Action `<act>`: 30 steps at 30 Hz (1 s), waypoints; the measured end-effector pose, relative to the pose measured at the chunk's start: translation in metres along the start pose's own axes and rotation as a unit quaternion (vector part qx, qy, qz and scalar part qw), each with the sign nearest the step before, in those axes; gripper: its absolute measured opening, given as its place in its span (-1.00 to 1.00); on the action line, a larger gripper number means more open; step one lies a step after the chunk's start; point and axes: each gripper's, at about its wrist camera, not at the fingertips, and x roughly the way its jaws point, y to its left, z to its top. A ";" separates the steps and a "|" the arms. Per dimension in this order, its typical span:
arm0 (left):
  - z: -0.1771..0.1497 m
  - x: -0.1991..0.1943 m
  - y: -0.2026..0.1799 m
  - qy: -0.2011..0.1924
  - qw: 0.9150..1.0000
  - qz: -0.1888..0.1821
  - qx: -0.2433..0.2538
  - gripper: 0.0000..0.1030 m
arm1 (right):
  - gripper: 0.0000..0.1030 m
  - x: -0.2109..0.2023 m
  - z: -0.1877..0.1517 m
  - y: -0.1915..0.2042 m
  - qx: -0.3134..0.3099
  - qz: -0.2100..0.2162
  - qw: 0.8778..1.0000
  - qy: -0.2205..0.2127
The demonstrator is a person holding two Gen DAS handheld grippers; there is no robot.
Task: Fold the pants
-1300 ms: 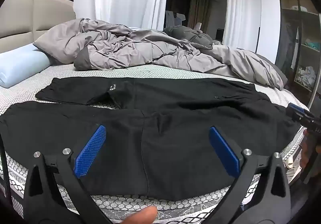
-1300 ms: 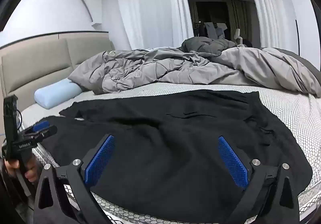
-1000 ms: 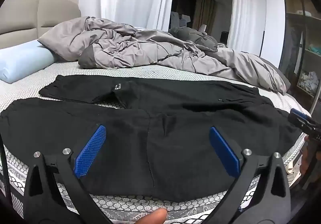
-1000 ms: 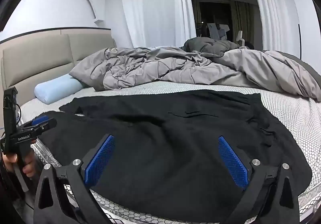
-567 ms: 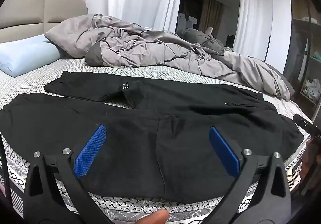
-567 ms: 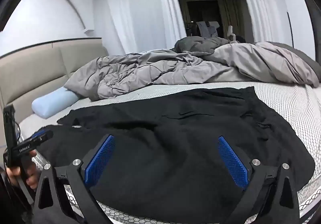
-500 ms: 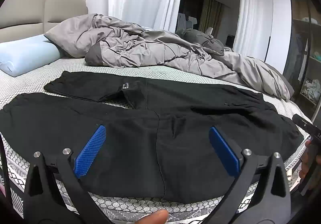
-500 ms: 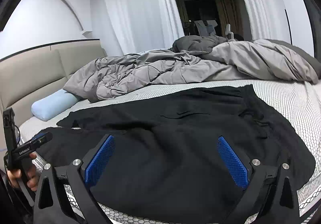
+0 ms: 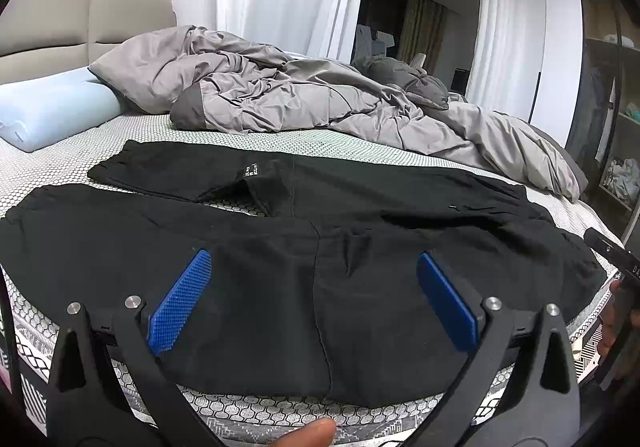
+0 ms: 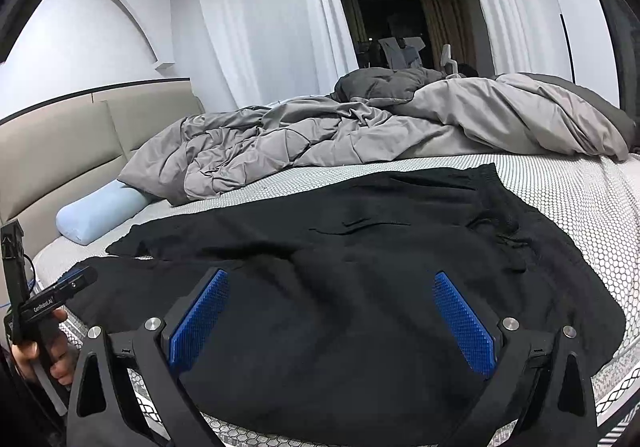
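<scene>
Black pants (image 9: pixel 328 243) lie spread flat on the patterned mattress (image 9: pixel 256 407), legs running to the left and waistband to the right. In the right wrist view the pants (image 10: pixel 360 287) fill the foreground, with the waistband at the far right. My left gripper (image 9: pixel 314 295) hovers open above the near leg at the bed's front edge, nothing between its blue pads (image 9: pixel 178 303). Over the hip part, my right gripper (image 10: pixel 332 323) is open and empty too. Each gripper shows at the edge of the other's view, held by a hand.
A crumpled grey duvet (image 9: pixel 320 103) covers the far half of the bed. A light blue pillow (image 9: pixel 52 115) lies at the left by the beige headboard (image 10: pixel 60 143). White curtains hang behind. Shelves (image 9: pixel 616 151) stand at the far right.
Both grippers have drifted slightly to the left and a little higher over the pants. The pants have not moved, and both grippers stay open.
</scene>
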 end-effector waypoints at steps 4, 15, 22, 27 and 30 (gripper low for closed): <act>0.000 0.001 0.000 0.000 1.000 0.000 0.000 0.98 | 1.00 0.000 0.000 0.002 -0.004 -0.001 1.000 0.000; -0.002 0.003 0.001 0.001 1.000 0.000 0.002 0.98 | 1.00 0.000 -0.001 0.003 -0.010 -0.002 1.000 0.000; -0.001 0.003 0.001 0.001 1.000 0.000 0.001 0.98 | 1.00 -0.001 -0.001 0.003 -0.011 -0.002 1.000 0.000; -0.001 0.003 0.001 0.001 1.000 0.000 0.001 0.98 | 1.00 -0.001 -0.001 0.003 -0.011 -0.002 1.000 -0.001; -0.001 0.003 0.001 0.002 1.000 -0.001 0.001 0.98 | 1.00 -0.001 -0.001 0.003 -0.011 -0.003 1.000 0.000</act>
